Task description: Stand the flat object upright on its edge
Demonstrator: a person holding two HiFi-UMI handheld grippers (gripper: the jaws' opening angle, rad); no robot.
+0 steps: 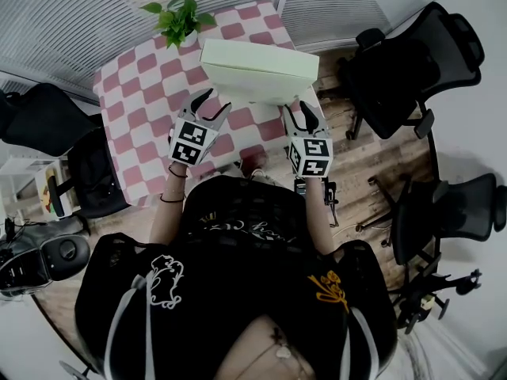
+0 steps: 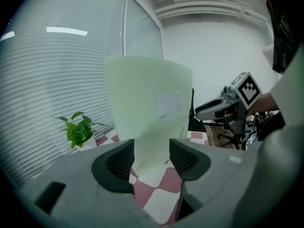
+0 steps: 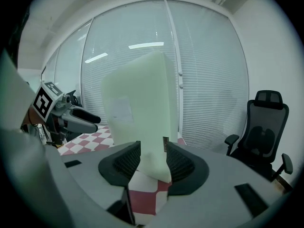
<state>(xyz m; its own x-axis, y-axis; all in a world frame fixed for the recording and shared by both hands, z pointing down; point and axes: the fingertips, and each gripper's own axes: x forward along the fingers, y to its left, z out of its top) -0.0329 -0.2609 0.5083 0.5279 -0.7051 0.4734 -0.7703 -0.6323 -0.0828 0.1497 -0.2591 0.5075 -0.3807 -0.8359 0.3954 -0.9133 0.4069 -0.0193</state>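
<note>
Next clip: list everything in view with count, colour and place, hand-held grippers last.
box: one, pale green, over table, held at both ends
table: one, red-and-white checked cloth, centre
plant: one, green, table's far edge, left of box
chairs: at least three, black, around table
blinds: grey-white, beyond table
left hand-held gripper: one, grey, gripping box's left end
right hand-held gripper: one, grey, gripping box's right end

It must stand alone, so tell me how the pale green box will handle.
Probably stiff: the pale green box keeps flat faces though the left gripper and right gripper clamp only its lower corners. Likely light, as those grips suffice. Tall and thin on edge, it may tip.
</note>
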